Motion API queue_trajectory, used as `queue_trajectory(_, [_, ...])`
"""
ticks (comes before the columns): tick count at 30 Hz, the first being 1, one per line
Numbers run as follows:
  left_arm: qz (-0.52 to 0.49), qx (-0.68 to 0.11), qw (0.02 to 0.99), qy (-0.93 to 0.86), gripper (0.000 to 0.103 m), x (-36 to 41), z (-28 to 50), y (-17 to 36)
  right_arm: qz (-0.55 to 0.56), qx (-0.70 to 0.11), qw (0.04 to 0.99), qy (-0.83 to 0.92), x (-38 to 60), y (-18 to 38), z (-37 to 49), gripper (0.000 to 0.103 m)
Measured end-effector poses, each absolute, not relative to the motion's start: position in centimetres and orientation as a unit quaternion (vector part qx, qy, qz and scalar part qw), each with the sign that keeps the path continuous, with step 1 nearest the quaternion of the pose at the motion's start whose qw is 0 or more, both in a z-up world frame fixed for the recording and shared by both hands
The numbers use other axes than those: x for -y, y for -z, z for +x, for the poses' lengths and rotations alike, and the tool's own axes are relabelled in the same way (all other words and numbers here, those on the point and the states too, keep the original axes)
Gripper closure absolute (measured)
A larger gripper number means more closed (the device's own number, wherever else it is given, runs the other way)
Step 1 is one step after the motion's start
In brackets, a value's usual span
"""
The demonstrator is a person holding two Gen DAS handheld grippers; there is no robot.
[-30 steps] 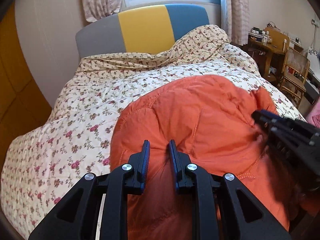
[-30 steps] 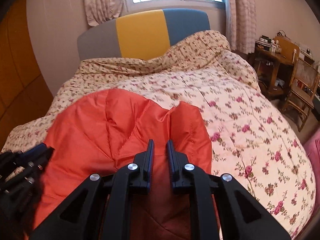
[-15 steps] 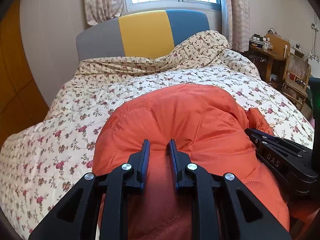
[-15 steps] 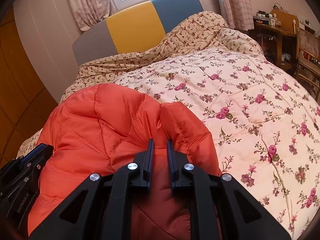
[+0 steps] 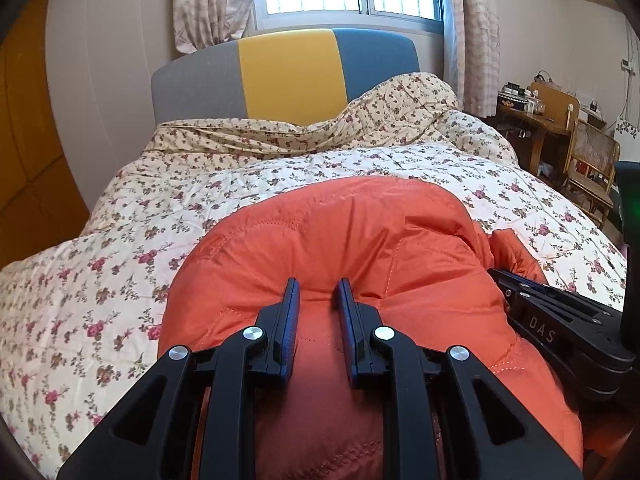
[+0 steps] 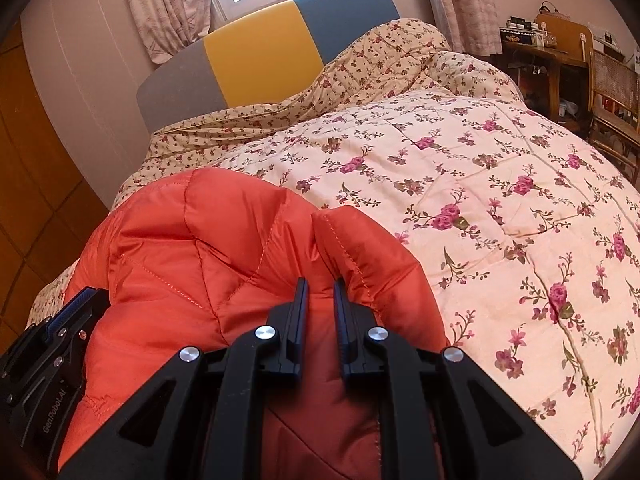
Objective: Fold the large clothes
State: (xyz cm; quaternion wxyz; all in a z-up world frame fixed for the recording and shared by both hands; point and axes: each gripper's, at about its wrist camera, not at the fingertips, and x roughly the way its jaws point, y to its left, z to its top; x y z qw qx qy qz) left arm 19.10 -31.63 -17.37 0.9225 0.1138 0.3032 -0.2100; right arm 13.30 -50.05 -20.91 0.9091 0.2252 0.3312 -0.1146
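Jacket (image 5: 352, 240), orange, puffy, bunched on quilt (image 5: 120, 280) at near end of bed. Left gripper (image 5: 317, 286) clamped on fold of padded fabric, jaws nearly together. Right gripper (image 6: 320, 285) likewise clamped on neighbouring fold, jaws nearly together; each tool visible at edge of other's view, close beside. Judged step: lay held edge down onto quilt. To do well: keep both grips level and equally taut, lower together, release only once fold lies flat; padding likely to spring back, so press after.
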Motion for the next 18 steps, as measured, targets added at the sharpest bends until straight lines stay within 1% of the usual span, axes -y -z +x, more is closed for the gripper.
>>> queue_trajectory(4, [0.097,-0.310,0.919,0.224,0.083,31.0,19.1,16.9,0.219,-0.333,0.910,0.116,49.8,20.7,13.2,0.092])
queue_trajectory(6, [0.081,-0.337,0.908,0.235,0.083,30.3,19.4,15.7,0.217,-0.334,0.910,0.116,49.7,20.5,13.1,0.092])
queue_trajectory(8, [0.054,-0.365,0.900,0.233,0.078,29.8,19.8,14.1,0.209,-0.343,0.909,0.110,49.6,19.9,13.1,0.091])
queue_trajectory(9, [0.042,-0.371,0.899,0.230,0.070,29.6,20.0,13.5,0.200,-0.351,0.908,0.109,49.5,19.5,13.2,0.089])
queue_trajectory(10, [0.029,-0.375,0.898,0.226,0.060,29.4,20.3,12.7,0.188,-0.357,0.908,0.110,49.3,18.7,13.2,0.086])
queue_trajectory(11, [0.020,-0.376,0.900,0.220,0.055,29.3,20.6,12.0,0.185,-0.354,0.911,0.108,49.2,18.0,13.1,0.083])
queue_trajectory(12, [0.012,-0.371,0.904,0.210,0.047,29.3,21.1,11.1,0.186,-0.343,0.915,0.102,49.2,16.8,12.9,0.078])
queue_trajectory(15, [0.020,-0.362,0.913,0.186,0.046,30.0,22.3,10.6,0.192,-0.322,0.922,0.099,49.2,14.1,13.3,0.077])
queue_trajectory(18, [0.029,-0.385,0.907,0.167,0.046,31.3,24.0,12.3,0.190,-0.334,0.918,0.095,49.2,13.2,15.6,0.077])
